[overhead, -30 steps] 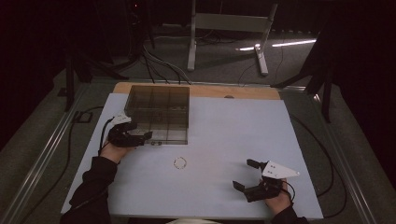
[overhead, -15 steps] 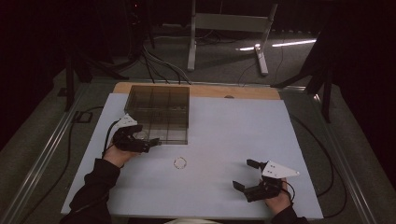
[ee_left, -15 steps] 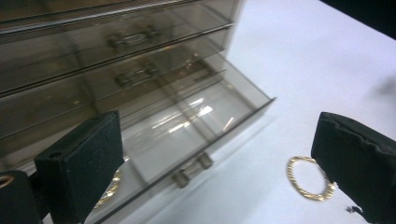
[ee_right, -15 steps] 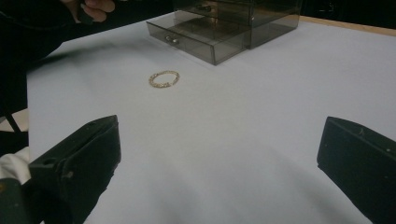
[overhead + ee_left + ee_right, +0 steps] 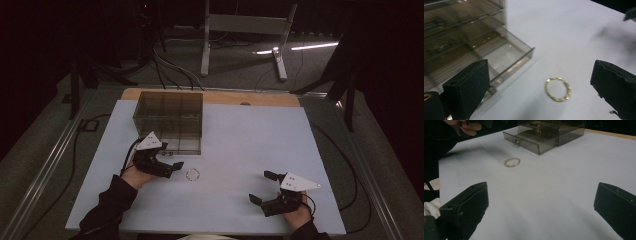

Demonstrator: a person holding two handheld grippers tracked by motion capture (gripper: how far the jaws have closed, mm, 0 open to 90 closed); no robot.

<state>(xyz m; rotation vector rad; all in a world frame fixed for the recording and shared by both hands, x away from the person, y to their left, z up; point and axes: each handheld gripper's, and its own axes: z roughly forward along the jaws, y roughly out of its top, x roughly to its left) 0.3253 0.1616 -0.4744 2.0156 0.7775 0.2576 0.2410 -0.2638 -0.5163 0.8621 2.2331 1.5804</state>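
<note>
A small gold bracelet [image 5: 192,174] [image 5: 558,89] [image 5: 512,162] lies flat on the white table. My left gripper [image 5: 172,169] [image 5: 540,65] sits just left of it, open; its jaws have just been opening and nothing is between them. In the left gripper view the bracelet lies on the table ahead, between the lines of the two jaws. A smoked clear drawer box [image 5: 169,120] [image 5: 554,130] stands behind, its bottom drawer [image 5: 506,57] [image 5: 531,143] pulled out. My right gripper [image 5: 262,187] [image 5: 541,187] rests open near the front right, apart from the bracelet.
The white tabletop [image 5: 250,140] has a wooden strip [image 5: 260,97] along its far edge. Cables run on the floor to the left [image 5: 65,165] and behind. A metal stand's legs [image 5: 240,40] rise beyond the table.
My left gripper has left the front of the drawer box and moved right, toward the bracelet. The right gripper and the bracelet have stayed put.
</note>
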